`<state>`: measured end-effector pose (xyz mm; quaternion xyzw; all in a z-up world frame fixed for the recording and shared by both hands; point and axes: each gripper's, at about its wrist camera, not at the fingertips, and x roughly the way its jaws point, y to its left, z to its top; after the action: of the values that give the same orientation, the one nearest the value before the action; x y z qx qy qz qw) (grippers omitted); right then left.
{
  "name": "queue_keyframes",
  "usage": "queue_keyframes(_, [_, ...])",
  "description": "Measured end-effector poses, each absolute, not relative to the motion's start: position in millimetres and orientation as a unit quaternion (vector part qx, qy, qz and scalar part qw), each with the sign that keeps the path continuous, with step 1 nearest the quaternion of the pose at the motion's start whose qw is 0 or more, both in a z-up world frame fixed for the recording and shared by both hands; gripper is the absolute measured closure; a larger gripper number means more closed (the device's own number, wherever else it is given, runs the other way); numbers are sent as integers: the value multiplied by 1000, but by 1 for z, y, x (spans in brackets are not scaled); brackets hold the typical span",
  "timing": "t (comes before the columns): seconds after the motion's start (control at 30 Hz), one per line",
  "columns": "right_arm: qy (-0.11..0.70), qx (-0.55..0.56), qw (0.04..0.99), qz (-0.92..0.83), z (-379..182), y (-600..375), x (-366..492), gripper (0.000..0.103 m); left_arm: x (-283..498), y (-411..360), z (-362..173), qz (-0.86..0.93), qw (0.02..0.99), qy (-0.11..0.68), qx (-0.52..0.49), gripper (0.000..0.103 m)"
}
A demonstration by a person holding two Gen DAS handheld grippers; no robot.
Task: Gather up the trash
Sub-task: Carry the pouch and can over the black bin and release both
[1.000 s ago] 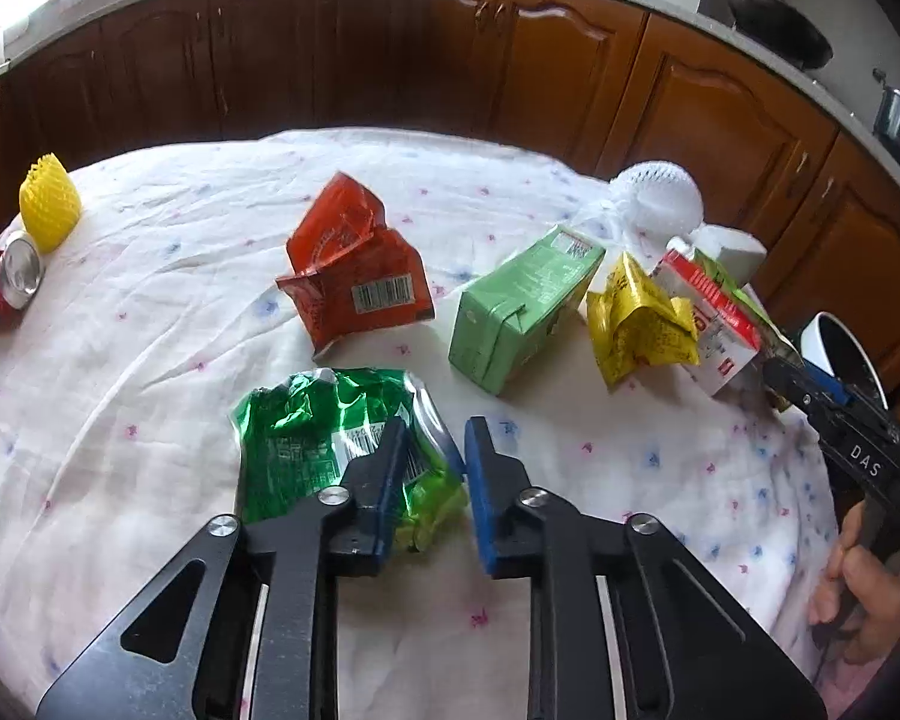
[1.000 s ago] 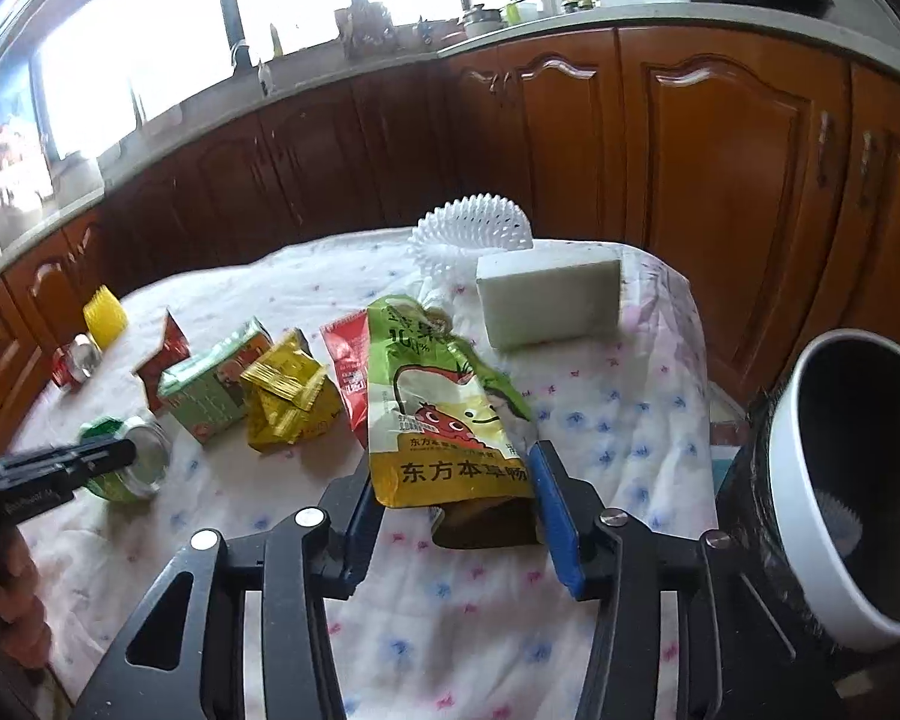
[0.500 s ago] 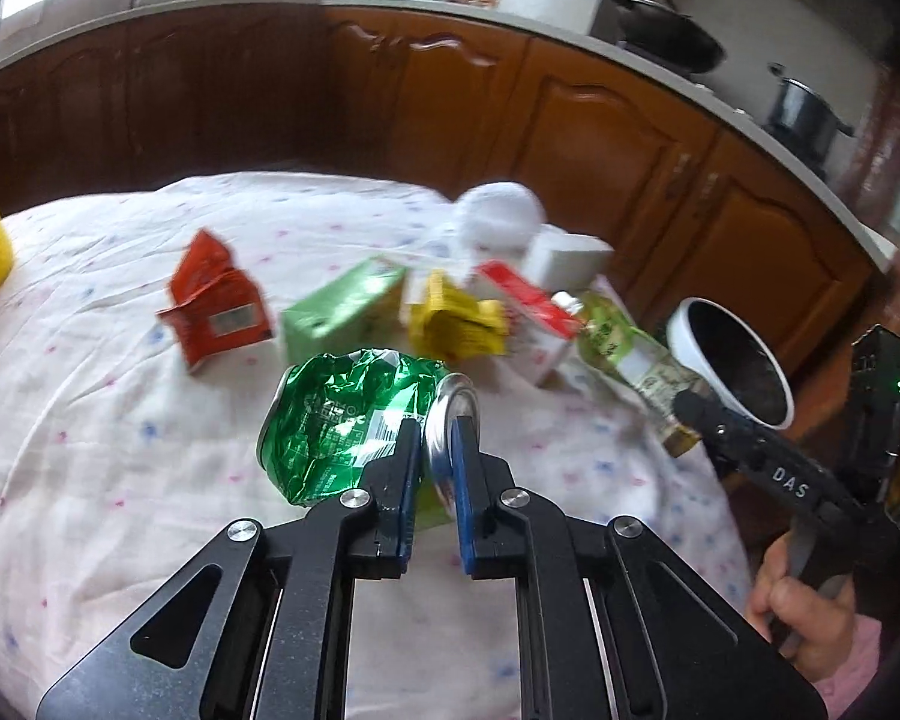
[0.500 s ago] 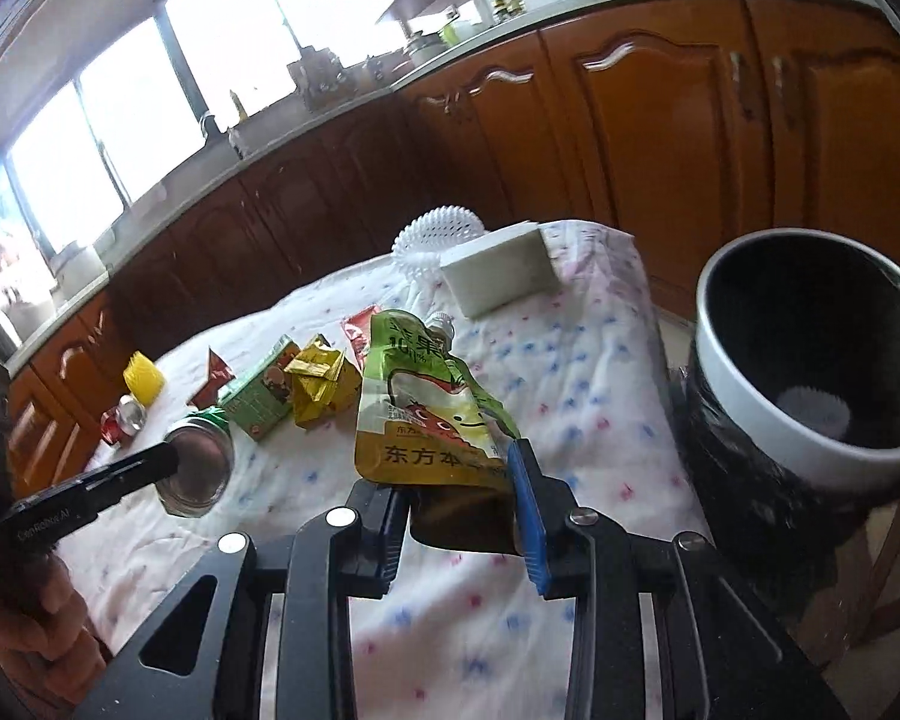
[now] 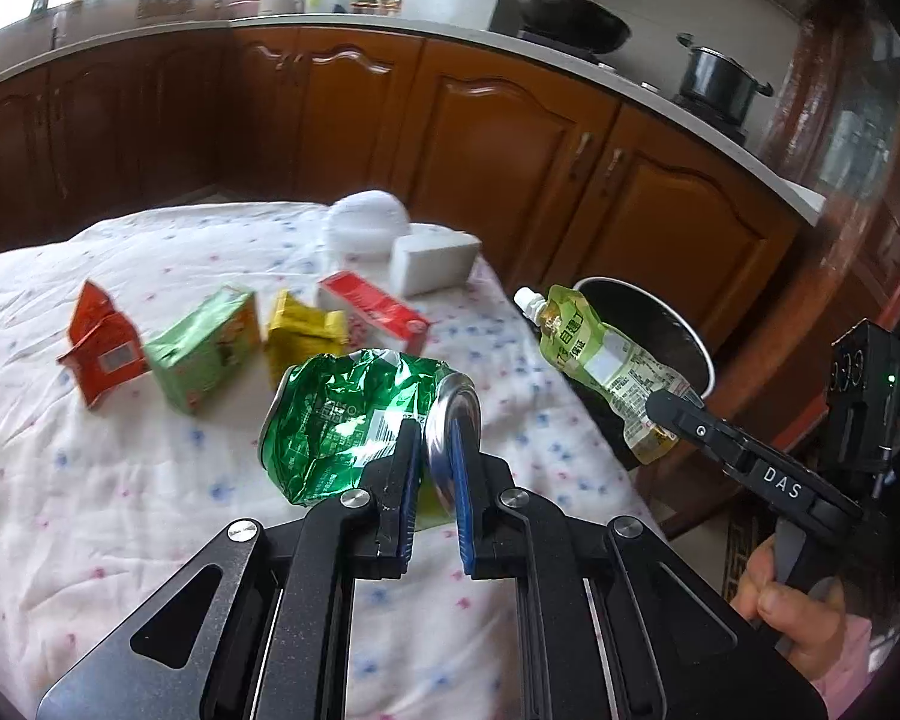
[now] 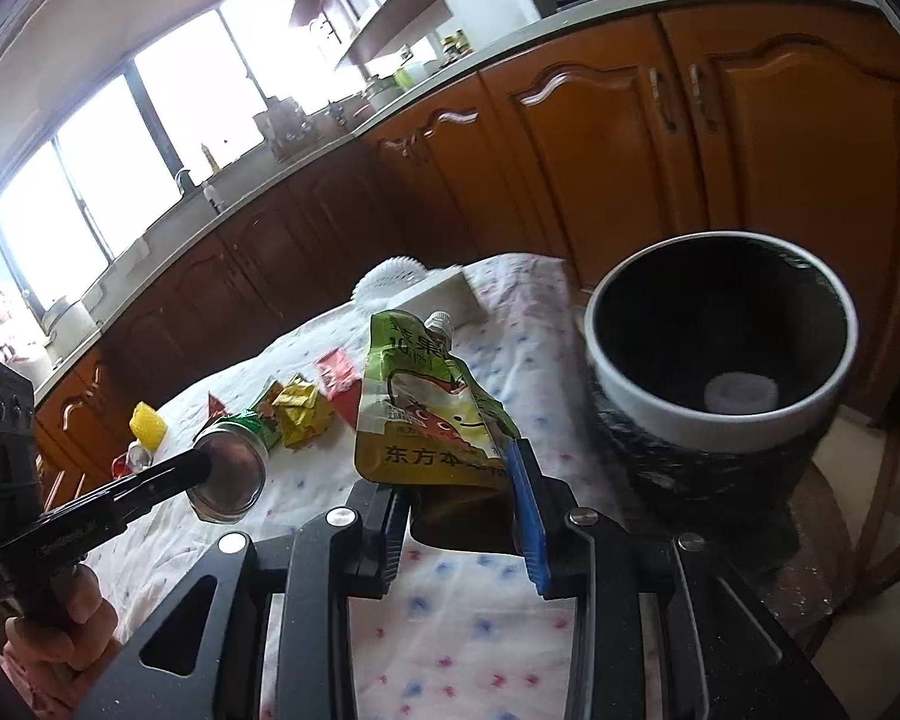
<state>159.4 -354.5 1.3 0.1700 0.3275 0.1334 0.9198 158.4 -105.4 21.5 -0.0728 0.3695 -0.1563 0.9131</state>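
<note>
My left gripper (image 5: pixel 435 450) is shut on the rim of a crushed green can (image 5: pixel 342 420) and holds it above the table; the can also shows in the right wrist view (image 6: pixel 228 477). My right gripper (image 6: pixel 459 477) is shut on a green and yellow drink pouch (image 6: pixel 426 414), held upright above the table's right edge; the pouch shows in the left wrist view (image 5: pixel 606 366) in front of the bin. The black bin with a white rim (image 6: pixel 720 372) stands just right of the table, a white scrap in its bottom.
On the cloth-covered table (image 5: pixel 90 480) lie an orange wrapper (image 5: pixel 102 348), a green carton (image 5: pixel 204 348), a yellow wrapper (image 5: pixel 300 330), a red-white carton (image 5: pixel 372 312), a white box (image 5: pixel 432 264) and a white foam net (image 5: pixel 363 225). Wooden cabinets (image 5: pixel 510 150) stand behind.
My left gripper closed on the green can and lifted it off the table toward the right. My right gripper closed on the pouch and raised it toward the bin.
</note>
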Motion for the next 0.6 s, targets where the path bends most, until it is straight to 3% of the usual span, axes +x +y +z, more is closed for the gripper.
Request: queue_keyframes(0.6, [304,196,931,49,12,-427,147,71,181,-191,36,-235,904,355,-33,94])
